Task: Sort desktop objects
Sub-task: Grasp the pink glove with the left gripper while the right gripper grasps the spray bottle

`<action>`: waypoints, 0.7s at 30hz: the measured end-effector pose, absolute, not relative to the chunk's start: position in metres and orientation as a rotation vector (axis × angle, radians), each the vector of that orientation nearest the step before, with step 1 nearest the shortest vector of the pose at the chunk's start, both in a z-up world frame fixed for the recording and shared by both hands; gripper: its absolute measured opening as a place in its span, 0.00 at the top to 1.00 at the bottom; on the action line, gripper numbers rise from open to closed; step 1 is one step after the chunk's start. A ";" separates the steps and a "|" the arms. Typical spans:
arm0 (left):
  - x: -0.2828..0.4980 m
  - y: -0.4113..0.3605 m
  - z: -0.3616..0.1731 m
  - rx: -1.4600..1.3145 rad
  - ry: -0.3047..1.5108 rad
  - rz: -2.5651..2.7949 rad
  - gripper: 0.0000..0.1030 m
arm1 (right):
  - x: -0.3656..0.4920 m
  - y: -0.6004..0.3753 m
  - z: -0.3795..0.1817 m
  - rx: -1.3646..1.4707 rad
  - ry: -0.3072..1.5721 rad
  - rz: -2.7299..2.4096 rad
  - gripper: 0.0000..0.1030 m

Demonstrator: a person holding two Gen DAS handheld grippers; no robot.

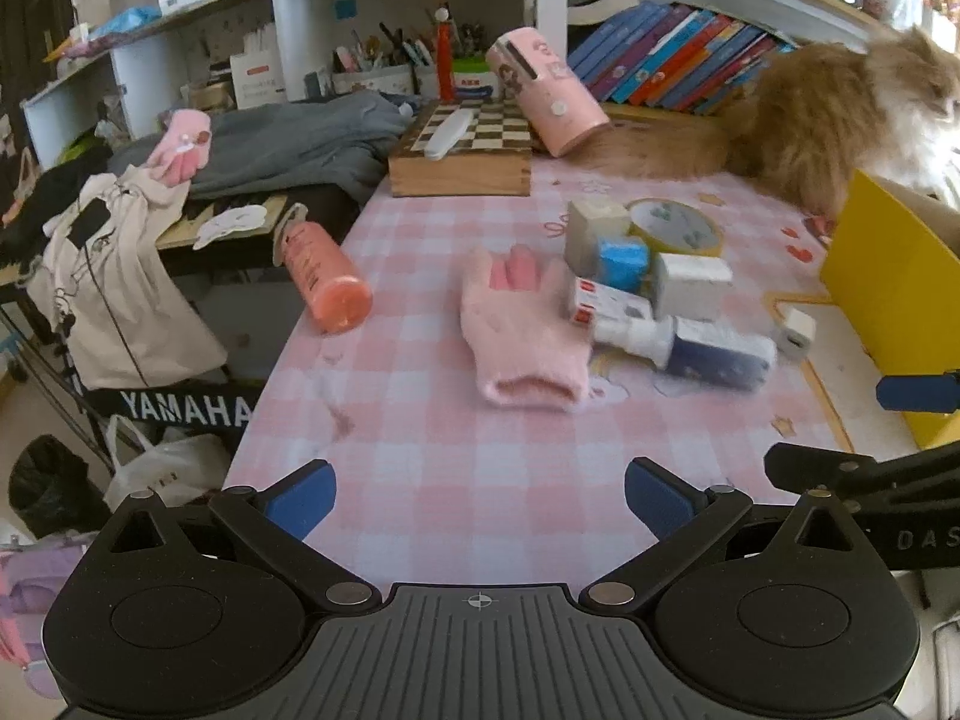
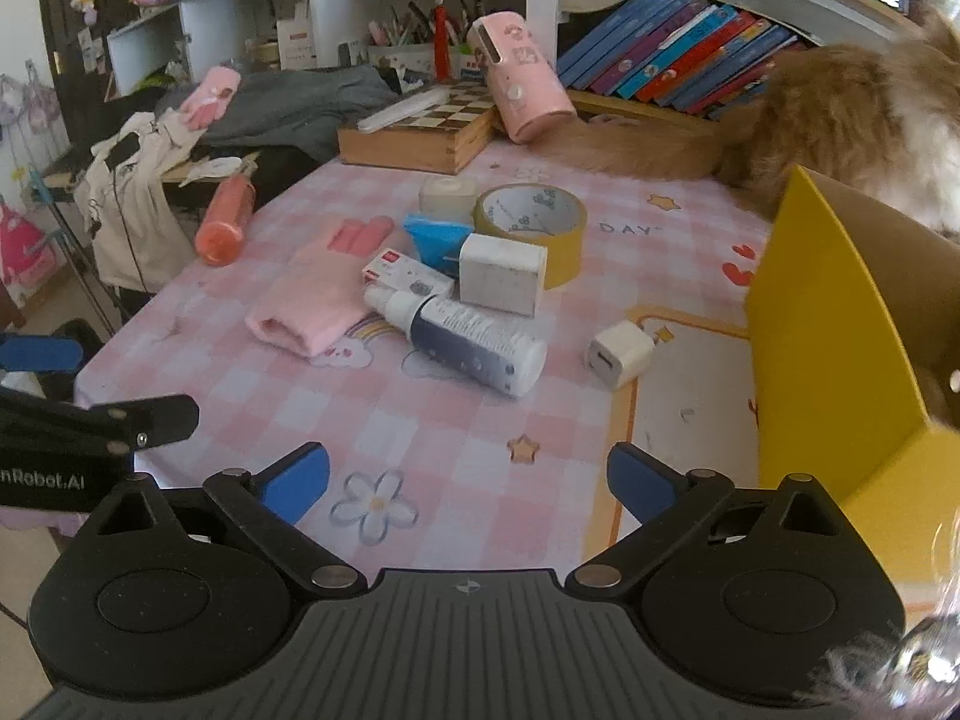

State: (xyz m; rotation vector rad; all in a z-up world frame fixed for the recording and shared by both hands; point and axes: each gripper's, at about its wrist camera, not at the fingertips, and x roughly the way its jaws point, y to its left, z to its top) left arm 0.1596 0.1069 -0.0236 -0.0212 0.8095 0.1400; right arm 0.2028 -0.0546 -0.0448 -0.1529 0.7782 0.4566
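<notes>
We see bare checked counter (image 2: 456, 438) open in front of both grippers, up to the clutter. Mid-counter, a pink glove (image 1: 522, 330), spray bottle (image 2: 474, 345), white blocks (image 2: 501, 275) and tape roll (image 2: 534, 222) crowd together, touching or overlapping. A white charger (image 2: 618, 356) lies apart, near the yellow box (image 2: 840, 348) walling the right side. An orange bottle (image 1: 324, 276) blocks the left edge; a cat (image 1: 840, 120) and chessboard box (image 1: 462, 162) close the back.
</notes>
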 end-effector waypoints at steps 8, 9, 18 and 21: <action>0.219 0.120 -0.028 -0.031 0.826 0.116 0.01 | 0.253 -0.043 -0.051 -0.169 0.823 0.487 0.33; 0.226 0.122 -0.029 -0.036 0.826 0.113 0.02 | 0.258 -0.041 -0.053 -0.174 0.828 0.492 0.36; 0.275 0.127 -0.050 -0.049 0.900 0.071 0.16 | 0.293 -0.022 -0.064 -0.306 0.842 0.549 0.42; 0.280 0.125 -0.059 -0.043 0.935 0.053 0.21 | 0.304 -0.019 -0.068 -0.347 0.855 0.577 0.43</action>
